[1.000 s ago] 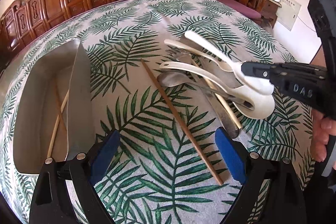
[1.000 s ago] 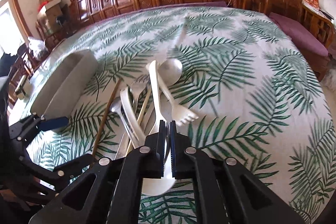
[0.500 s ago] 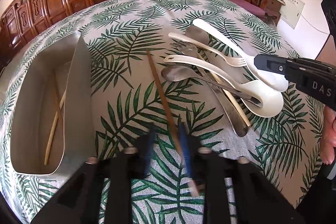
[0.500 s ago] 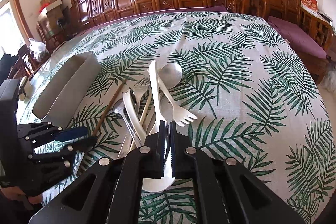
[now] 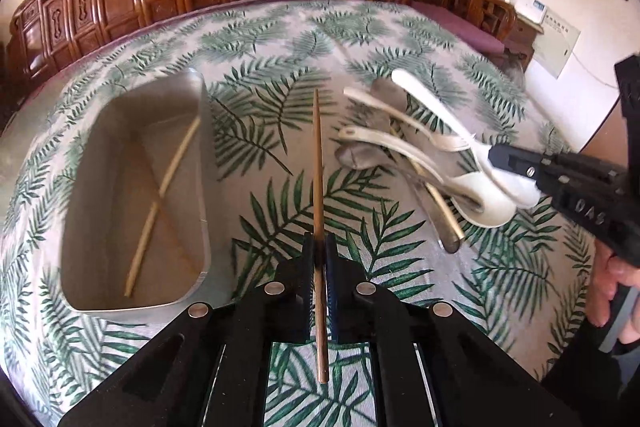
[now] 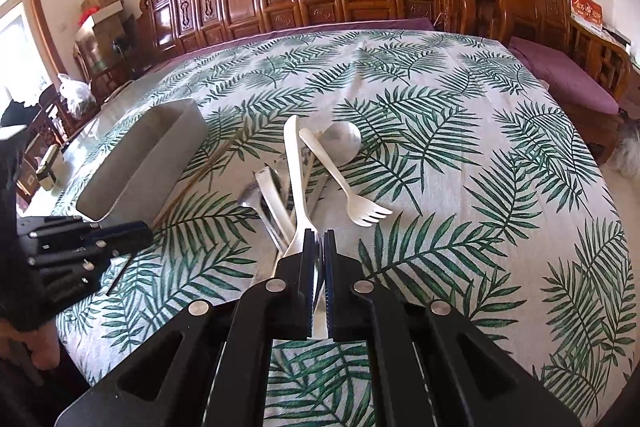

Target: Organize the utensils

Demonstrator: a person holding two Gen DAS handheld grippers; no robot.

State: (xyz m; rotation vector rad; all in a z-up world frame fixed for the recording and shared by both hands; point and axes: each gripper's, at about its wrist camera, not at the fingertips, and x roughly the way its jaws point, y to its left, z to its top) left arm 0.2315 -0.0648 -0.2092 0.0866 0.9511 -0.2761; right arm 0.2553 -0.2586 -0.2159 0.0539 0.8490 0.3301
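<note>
— What is your left hand-held gripper (image 5: 319, 259) doing?

— You are clamping it on the brown chopstick (image 5: 318, 163); the stick is running straight up the middle of the left wrist frame, with its near end sticking out below the pads.

— And the right hand-held gripper (image 6: 319, 247)?

— You are keeping it closed on the bowl end of a long white spoon (image 6: 294, 171), whose handle is pointing toward the upper middle of the right wrist frame.

— What is sitting in the grey tray (image 5: 202, 155)?

— At the left of the left wrist frame it is holding two chopsticks crossing each other: a pale chopstick (image 5: 162, 195) lying over a darker one (image 5: 168, 219).

— Where is the rest lying?

— The pile is resting on the leaf-print worktop (image 6: 460, 131), right of centre in the left wrist frame: a white fork (image 6: 346, 187), another white spoon (image 5: 424, 175), a metal spoon (image 5: 356, 157) and a metal ladle (image 6: 342, 143), all overlapping. The tray is standing well apart from that pile, on its left.
</note>
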